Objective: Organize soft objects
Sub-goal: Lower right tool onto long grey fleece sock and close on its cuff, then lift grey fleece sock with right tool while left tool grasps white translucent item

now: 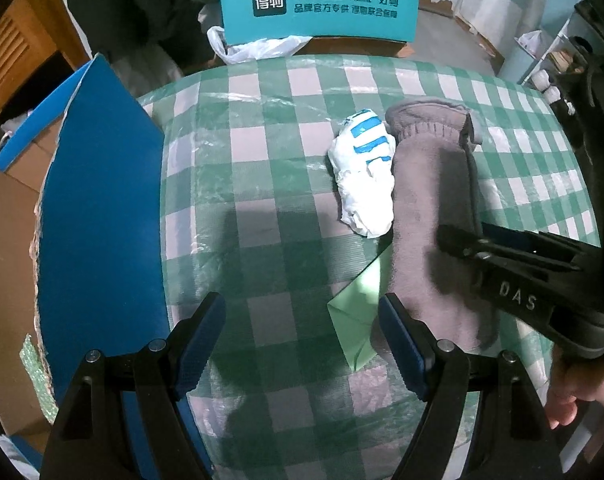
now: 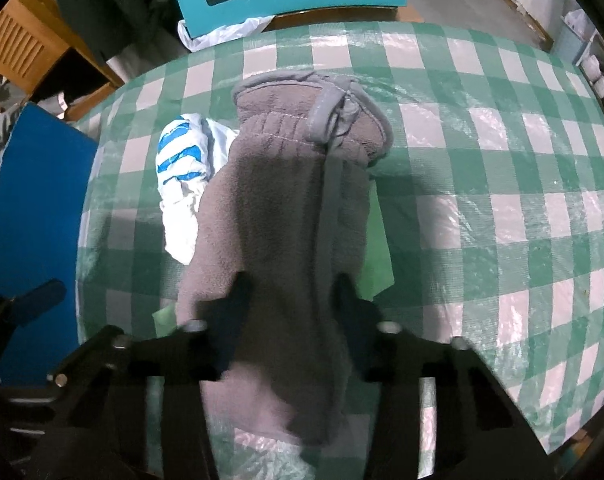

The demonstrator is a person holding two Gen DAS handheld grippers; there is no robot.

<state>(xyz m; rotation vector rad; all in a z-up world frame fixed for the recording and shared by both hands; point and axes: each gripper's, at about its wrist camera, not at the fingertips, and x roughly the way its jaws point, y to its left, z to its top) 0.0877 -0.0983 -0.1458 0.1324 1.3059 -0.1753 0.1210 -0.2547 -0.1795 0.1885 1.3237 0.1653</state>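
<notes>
The teal box flap reads "得物 得到运动×潮流×好物"; the right tool bears "DAS".

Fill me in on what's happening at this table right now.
A person holding a gripper in each hand is sorting soft items on the checked tablecloth. The right gripper has its fingers on either side of a grey fleece mitten, which lies over a green sheet; whether they already pinch it is unclear. The left gripper is open, holding nothing, above the cloth. A crumpled white and blue bag lies against the mitten's left side.
</notes>
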